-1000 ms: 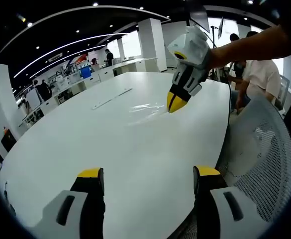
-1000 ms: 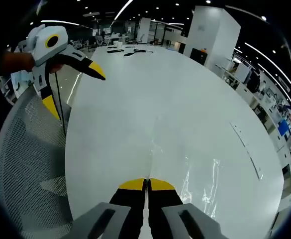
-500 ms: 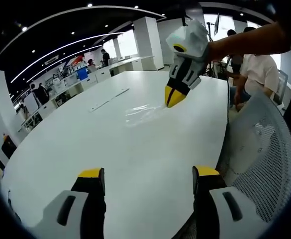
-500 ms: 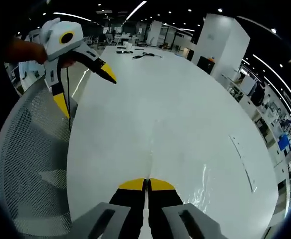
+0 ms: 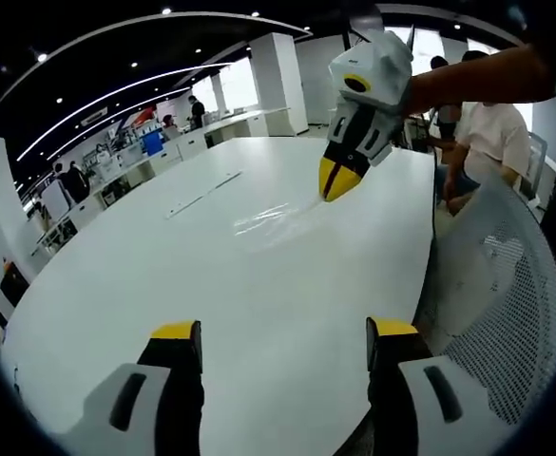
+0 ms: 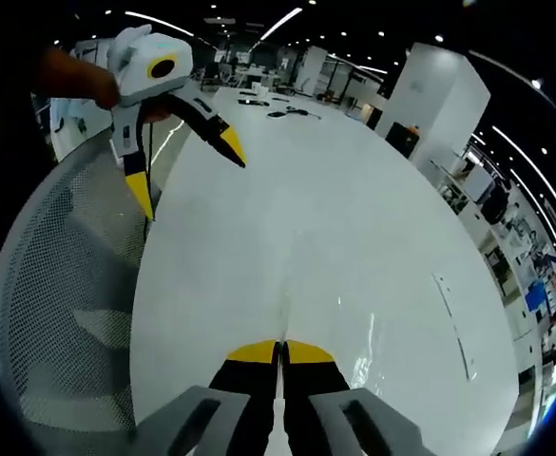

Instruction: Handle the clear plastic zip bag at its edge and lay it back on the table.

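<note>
Right tongs [image 6: 279,353] were closed, apparently pinching the near edge of the clear zip bag [image 5: 270,218], which lay mostly on the white tabletop [image 5: 163,275]. Left tongs [image 5: 282,342] were apart, holding nothing, well back. Best move: lower flat, let go only once the edge rests.

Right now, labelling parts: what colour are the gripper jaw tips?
Yellow, clearest on the left gripper in the left gripper view.

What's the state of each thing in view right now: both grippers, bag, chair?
left gripper: jaws wide open, holding nothing, above the table's near edge.
right gripper: jaws shut; too faint to tell if they pinch the bag's edge.
clear zip bag: on the white table, mostly flat, slightly rumpled.
mesh chair: unoccupied, pulled up at the table edge.
</note>
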`<state>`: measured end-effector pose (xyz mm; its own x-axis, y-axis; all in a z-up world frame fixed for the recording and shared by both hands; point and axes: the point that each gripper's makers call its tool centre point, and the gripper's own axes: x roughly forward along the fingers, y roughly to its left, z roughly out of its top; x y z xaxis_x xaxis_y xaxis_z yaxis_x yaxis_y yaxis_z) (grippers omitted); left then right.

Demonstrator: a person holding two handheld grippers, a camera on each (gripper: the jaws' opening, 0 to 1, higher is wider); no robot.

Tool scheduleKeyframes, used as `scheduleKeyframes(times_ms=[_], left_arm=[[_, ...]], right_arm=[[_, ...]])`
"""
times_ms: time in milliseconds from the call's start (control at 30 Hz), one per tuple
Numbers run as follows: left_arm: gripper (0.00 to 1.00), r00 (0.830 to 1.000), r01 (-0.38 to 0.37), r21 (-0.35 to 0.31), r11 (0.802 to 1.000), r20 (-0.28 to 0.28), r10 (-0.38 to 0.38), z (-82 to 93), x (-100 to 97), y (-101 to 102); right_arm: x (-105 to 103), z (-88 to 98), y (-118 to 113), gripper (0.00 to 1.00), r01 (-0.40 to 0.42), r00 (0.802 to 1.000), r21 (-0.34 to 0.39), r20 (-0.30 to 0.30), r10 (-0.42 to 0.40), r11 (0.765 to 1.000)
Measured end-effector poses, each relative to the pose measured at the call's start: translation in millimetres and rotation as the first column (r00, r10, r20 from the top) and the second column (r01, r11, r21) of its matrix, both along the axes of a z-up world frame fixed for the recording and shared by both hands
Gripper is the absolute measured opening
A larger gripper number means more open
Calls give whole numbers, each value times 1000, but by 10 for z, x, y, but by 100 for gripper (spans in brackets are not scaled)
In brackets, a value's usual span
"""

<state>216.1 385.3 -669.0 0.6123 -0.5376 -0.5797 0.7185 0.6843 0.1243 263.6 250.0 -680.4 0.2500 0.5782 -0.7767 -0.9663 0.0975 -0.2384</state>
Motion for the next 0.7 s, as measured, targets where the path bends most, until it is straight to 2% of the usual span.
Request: scheduleKeyframes(times_ms=[133,333,500,567,700], left_arm=[[68,1000,3,4,1000,-4,-3,-44,40,14],[67,1000,24,24,999,-12,-23,-112,41,33],[66,999,18,7,1000,-27,-18,-125,48,29],[66,999,26,17,1000,-29,-26,-149,55,36],[65,999,43,31,999,-34,-42,-179,54,26]], right_arm=[[-51,-1,-10,0,-21,1000,-2,7,21,1000],[-104,-12,-20,0,-82,995,-7,50,82,997],[-171,-8,-30,0,-118,991,11,63,117,993],[-196,-1,-28,0,-144,986,9,87,143,989],[-244,9,-30,0,-154,985,20,82,152,988]])
